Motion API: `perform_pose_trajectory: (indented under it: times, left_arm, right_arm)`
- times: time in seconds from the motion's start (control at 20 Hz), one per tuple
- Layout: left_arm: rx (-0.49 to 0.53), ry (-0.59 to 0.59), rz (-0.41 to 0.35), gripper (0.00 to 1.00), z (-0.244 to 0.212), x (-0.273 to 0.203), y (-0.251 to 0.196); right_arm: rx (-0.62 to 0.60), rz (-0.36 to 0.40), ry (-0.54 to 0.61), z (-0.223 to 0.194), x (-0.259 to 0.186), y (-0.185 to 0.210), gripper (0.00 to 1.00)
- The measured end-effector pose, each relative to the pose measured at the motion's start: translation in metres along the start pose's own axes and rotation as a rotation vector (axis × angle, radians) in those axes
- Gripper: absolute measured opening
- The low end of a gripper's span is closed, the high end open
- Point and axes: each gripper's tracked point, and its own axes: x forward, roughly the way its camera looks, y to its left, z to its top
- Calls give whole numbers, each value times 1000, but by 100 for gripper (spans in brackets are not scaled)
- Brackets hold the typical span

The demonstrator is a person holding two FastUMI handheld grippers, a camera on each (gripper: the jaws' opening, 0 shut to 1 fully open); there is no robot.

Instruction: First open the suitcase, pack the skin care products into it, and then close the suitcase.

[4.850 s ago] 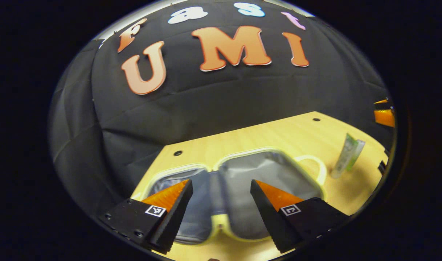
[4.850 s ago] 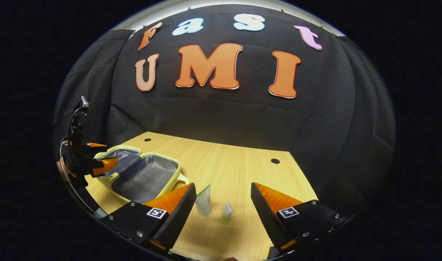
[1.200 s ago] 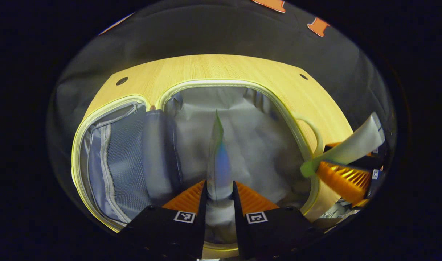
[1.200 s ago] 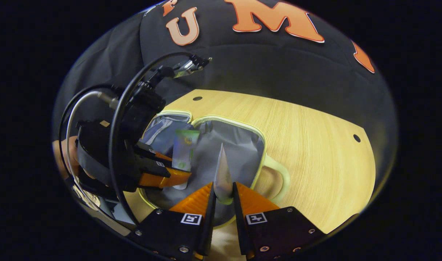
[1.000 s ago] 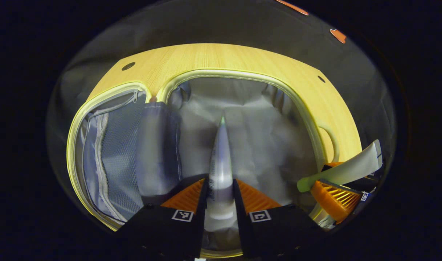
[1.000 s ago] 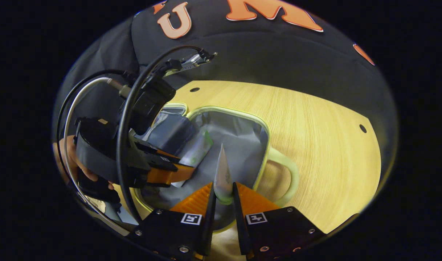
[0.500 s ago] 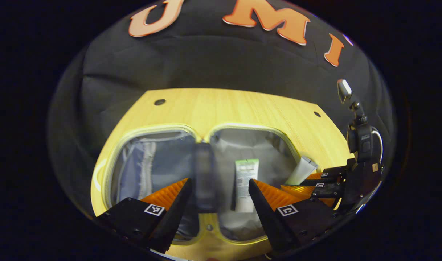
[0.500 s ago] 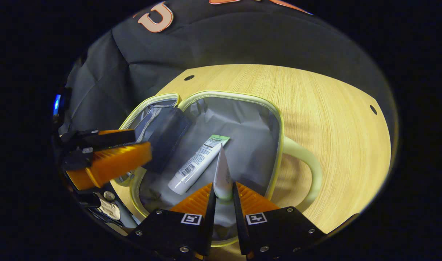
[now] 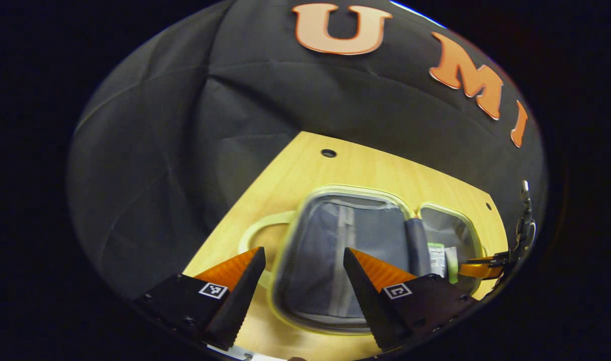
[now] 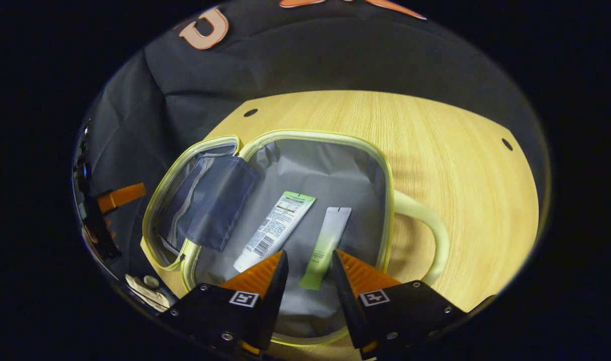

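The pale yellow suitcase (image 10: 382, 165) lies open on the wooden table, grey lining up. In its right half lie two tubes side by side: a white tube with a green end (image 10: 278, 226) and a smaller green-capped tube (image 10: 329, 238). My right gripper (image 10: 309, 255) is open just above the smaller tube's cap end, not pressing on it. The left half, with a mesh pocket (image 10: 200, 200), lies flat beside it. In the left gripper view my left gripper (image 9: 303, 260) is open and holds nothing, over the lid half (image 9: 345, 250) near its handle (image 9: 258, 235). Both tubes (image 9: 438, 258) show far right.
The wooden table (image 10: 461, 150) stretches bare to the right of the suitcase, with small holes near its corners. The suitcase's other handle (image 10: 433, 225) sticks out toward that side. The left gripper (image 10: 120, 197) sits at the table's left edge. The black wall stands behind.
My right gripper has opened and let go of the smaller tube, which now lies flat beside the white one. My left gripper has swung left, over the lid half.
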Motion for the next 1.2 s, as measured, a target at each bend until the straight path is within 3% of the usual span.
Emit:
perform_pose_trajectory:
  times: [0.05,0.2,0.5,0.6,0.65,0.8,0.9,1.0,1.2]
  left_arm:
    - [-16,-2,15,97,3,4,20]
    - [-76,3,45,98,6,18,63]
    - [-141,167,-17,96,-30,88,82]
    - [-120,210,-46,82,-35,107,76]
    - [-97,228,-50,81,-36,115,75]
    - [-21,255,-68,17,-35,128,68]
    - [7,225,-54,10,-22,118,66]
    - [66,130,-34,10,7,90,61]
    - [154,-4,-16,10,49,44,34]
  right_arm:
    - [-19,-16,-24,2,-7,-1,67]
    - [-60,-95,-132,20,-32,-17,84]
    - [-72,-305,-440,80,-131,-71,93]
    - [-89,-443,-547,98,-186,-109,94]
    - [-112,-515,-581,103,-212,-130,95]
    - [-168,-728,-653,108,-287,-189,96]
    - [-248,-909,-701,109,-351,-222,95]
    - [-245,-1007,-758,108,-405,-238,92]
    - [-283,-999,-813,116,-403,-232,95]
